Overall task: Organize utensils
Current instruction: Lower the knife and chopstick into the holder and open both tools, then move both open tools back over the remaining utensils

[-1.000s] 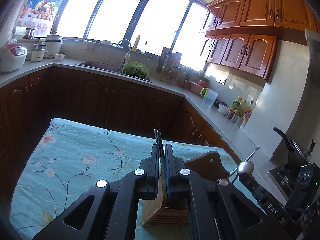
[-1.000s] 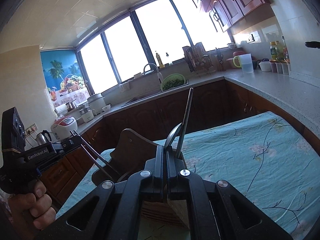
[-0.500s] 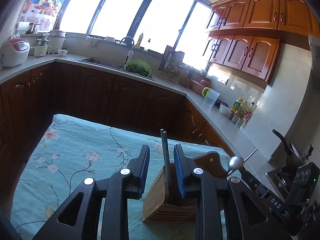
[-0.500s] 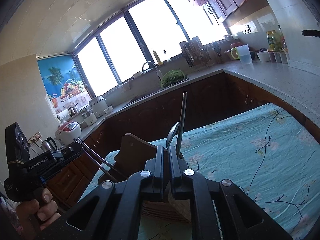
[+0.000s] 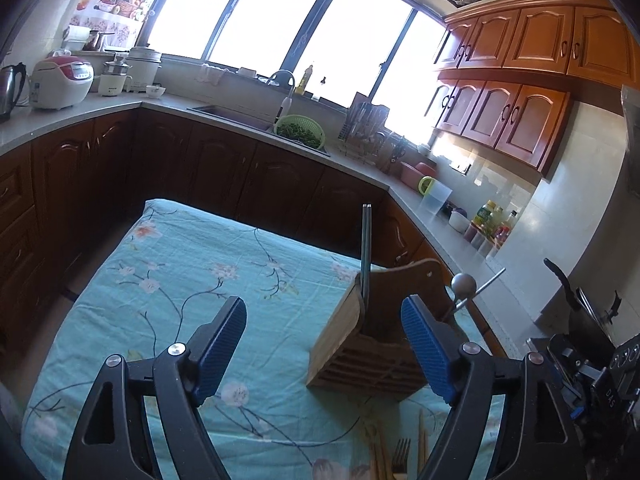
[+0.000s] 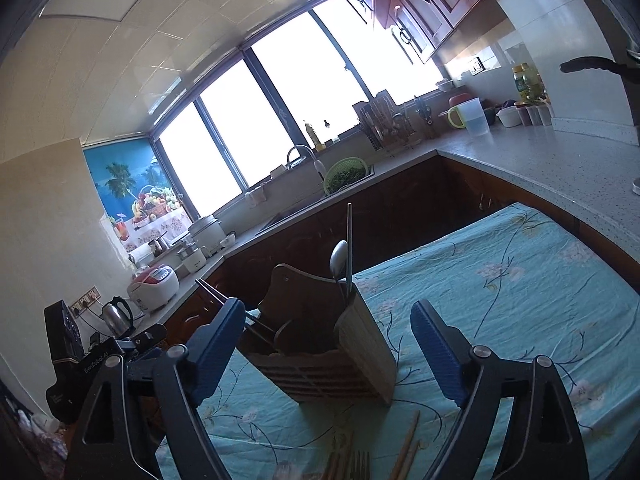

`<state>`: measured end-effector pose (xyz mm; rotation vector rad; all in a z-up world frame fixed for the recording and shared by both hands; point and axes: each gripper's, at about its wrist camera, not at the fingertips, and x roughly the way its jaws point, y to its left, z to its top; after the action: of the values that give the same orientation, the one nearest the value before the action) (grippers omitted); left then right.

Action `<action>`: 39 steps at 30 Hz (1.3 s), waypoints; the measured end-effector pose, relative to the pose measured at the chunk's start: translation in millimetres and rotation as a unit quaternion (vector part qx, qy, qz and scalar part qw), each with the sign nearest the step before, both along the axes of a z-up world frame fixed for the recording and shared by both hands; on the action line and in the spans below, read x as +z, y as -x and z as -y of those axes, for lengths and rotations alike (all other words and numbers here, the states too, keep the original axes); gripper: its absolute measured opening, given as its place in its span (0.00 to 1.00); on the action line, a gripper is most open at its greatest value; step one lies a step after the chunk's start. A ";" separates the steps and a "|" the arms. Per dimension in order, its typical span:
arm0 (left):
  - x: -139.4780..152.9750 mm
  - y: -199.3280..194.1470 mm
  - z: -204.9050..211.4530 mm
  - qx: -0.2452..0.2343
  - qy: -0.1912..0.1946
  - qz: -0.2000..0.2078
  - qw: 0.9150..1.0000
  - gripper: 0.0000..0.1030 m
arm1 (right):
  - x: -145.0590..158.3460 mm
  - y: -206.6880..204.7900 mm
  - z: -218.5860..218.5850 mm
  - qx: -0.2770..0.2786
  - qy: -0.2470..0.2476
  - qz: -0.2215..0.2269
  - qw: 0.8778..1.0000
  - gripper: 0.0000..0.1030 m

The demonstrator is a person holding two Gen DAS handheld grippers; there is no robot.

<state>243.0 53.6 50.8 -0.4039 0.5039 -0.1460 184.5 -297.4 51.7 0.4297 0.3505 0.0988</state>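
Across the lower half of both wrist views a table under a teal floral cloth (image 5: 168, 264) is spreading out, with a wooden utensil holder (image 5: 360, 344) standing on it. Low in the left wrist view the left gripper (image 5: 324, 348) is opening wide, its blue pads (image 5: 218, 344) pressing on nothing; the holder's left corner is sitting between the jaws, just ahead of the right pad and untouched. Low in the right wrist view the right gripper (image 6: 328, 352) is likewise opening wide and gripping nothing, with the holder (image 6: 340, 344) standing between its pads, apart from both.

A pair of dark chopsticks (image 5: 366, 248) is standing upright in the holder's left compartment, rising toward the centre of the left view. A metal spoon (image 6: 338, 260) and a thin dark rod beside it are sticking up from the compartment at the right in the right view. At the bottom edge of both views, between the jaws and nearer the camera than the holder, a fork (image 6: 358, 464) and pale wooden chopsticks (image 6: 406, 448) are lying flat on the cloth.

Behind the table, dark cabinets and a grey counter (image 5: 80, 114) are curving round, carrying a rice cooker (image 5: 60, 82) at upper left and a green colander (image 5: 300, 130) by the sink.
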 end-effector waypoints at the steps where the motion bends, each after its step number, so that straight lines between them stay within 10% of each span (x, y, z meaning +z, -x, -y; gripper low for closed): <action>1: -1.5 6.4 0.1 0.000 0.000 -0.007 1.000 0.78 | -1.5 7.0 0.7 -0.001 -0.003 -0.003 1.000 0.86; 20: -38.9 86.8 14.7 -0.045 -0.013 -0.094 0.995 0.78 | -60.1 109.1 1.4 -0.032 0.021 -0.102 0.994 0.89; 39: -60.4 75.5 67.5 -0.103 -0.080 -0.154 0.979 0.78 | -83.5 109.8 1.6 -0.046 0.063 -0.168 0.983 0.89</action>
<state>167.5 -13.9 -9.6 -0.2156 0.8579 -0.2431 74.7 -299.0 -31.9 0.3352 0.6647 -0.0875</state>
